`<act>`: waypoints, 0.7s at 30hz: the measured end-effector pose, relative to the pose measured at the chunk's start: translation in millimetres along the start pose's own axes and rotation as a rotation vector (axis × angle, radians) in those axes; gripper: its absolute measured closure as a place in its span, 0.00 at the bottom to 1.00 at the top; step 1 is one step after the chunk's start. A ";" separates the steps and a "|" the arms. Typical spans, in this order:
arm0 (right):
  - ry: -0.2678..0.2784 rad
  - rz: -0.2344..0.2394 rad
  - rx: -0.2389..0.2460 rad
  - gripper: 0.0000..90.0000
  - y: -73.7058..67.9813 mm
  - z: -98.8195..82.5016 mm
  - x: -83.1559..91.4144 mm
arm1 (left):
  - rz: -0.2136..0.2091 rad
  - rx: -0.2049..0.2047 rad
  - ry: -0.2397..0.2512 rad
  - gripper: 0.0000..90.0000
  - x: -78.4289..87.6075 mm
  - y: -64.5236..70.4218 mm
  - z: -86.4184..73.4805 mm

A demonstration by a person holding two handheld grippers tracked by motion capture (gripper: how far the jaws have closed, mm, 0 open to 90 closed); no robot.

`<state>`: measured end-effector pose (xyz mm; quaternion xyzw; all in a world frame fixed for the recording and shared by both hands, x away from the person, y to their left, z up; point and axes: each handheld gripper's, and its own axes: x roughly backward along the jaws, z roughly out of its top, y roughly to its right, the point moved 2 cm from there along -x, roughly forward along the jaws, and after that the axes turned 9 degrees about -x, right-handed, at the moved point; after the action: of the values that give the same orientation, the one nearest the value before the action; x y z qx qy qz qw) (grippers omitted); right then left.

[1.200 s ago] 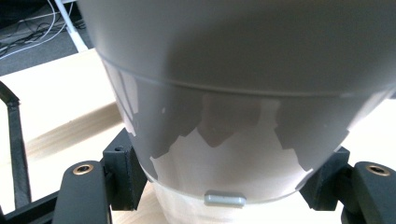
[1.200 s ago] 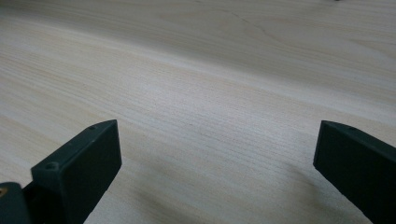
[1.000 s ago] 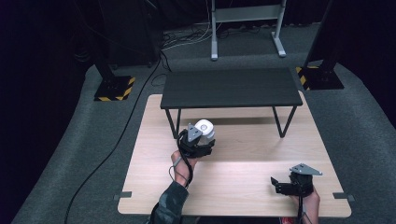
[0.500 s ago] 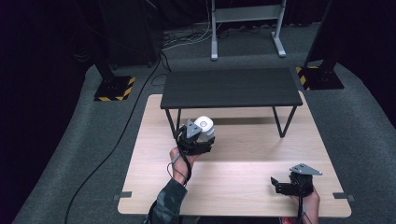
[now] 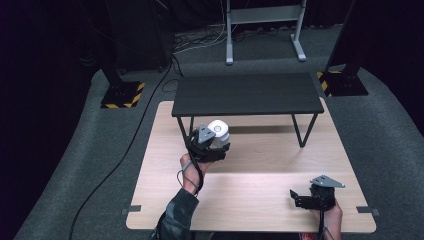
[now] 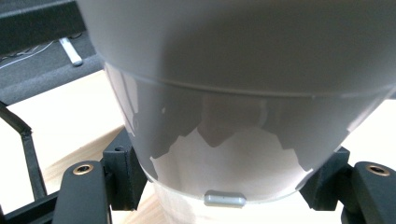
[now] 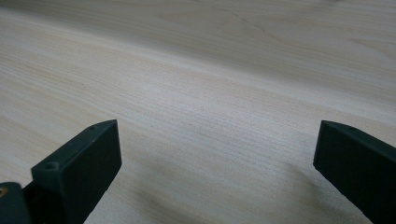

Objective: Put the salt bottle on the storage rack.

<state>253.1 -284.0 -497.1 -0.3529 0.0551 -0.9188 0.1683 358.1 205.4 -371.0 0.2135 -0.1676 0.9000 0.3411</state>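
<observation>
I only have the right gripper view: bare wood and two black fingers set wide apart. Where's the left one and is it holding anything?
Observer: The left gripper is shut on a white cup; the left gripper view has a finger on each side of it.
Operator: Where on the table?
Observer: Just in front of the black bench, near its left legs on the wooden table.
Operator: And my gripper relative to that?
Observer: The right gripper sits near the table's front right corner, well apart from the cup, fingers pointing left.
</observation>
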 end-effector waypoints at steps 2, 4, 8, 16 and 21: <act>0.000 0.000 0.000 0.00 0.0 0.1 0.0 | -0.005 0.000 0.000 0.33 0.6 -1.5 2.1; -0.001 0.000 0.000 0.00 0.0 0.1 0.0 | -0.009 -0.001 0.001 0.33 1.5 -3.0 4.9; -0.001 0.000 0.000 0.00 0.0 0.2 -0.1 | -0.015 -0.007 0.004 0.33 4.0 -5.4 11.5; 0.000 0.001 -0.001 0.00 0.3 0.1 -0.1 | -0.023 -0.017 0.002 0.33 7.4 -9.8 22.4; 0.000 0.002 -0.002 0.00 0.5 0.1 0.0 | -0.030 -0.015 0.004 0.33 8.3 -13.1 28.0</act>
<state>253.3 -284.4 -497.1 -0.3532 0.0560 -0.9185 0.1688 369.0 206.7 -341.0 0.2118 -0.1705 0.8940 0.3563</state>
